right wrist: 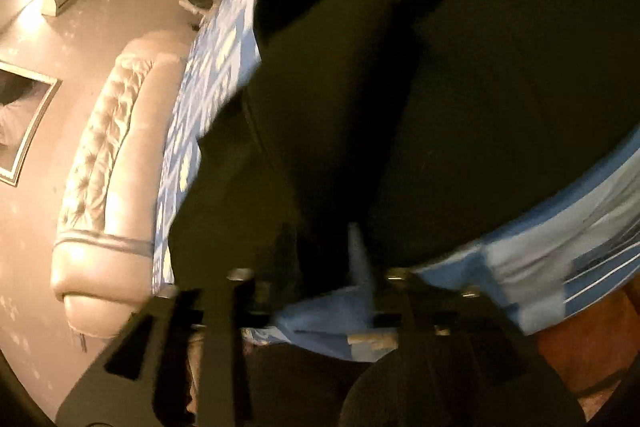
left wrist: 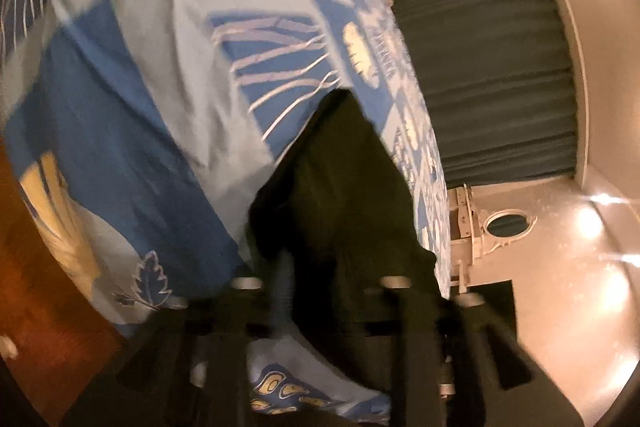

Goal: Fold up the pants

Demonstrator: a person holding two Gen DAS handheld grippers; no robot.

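Observation:
Dark, near-black pants (left wrist: pixel 344 187) lie on a blue and white patterned bedspread (left wrist: pixel 160 87). In the left wrist view one narrow part of them runs from my left gripper (left wrist: pixel 340 291) toward the bed's far edge. The gripper's jaws stand apart, with black cloth lying loose between them. In the right wrist view the pants (right wrist: pixel 500 107) spread wide in two dark lobes over the bedspread (right wrist: pixel 540 259). My right gripper (right wrist: pixel 324 259) sits at their near edge with its jaws apart. Black cloth and blue sheet show in the gap. Both views are blurred.
A padded cream headboard (right wrist: pixel 104 155) borders the bed. A dark teal curtain (left wrist: pixel 480 87) and a white piece of furniture with an oval mirror (left wrist: pixel 508 223) stand beyond the bed. Reddish wooden floor (left wrist: pixel 40 307) lies beside the bed. A framed picture (right wrist: pixel 24 127) hangs on the wall.

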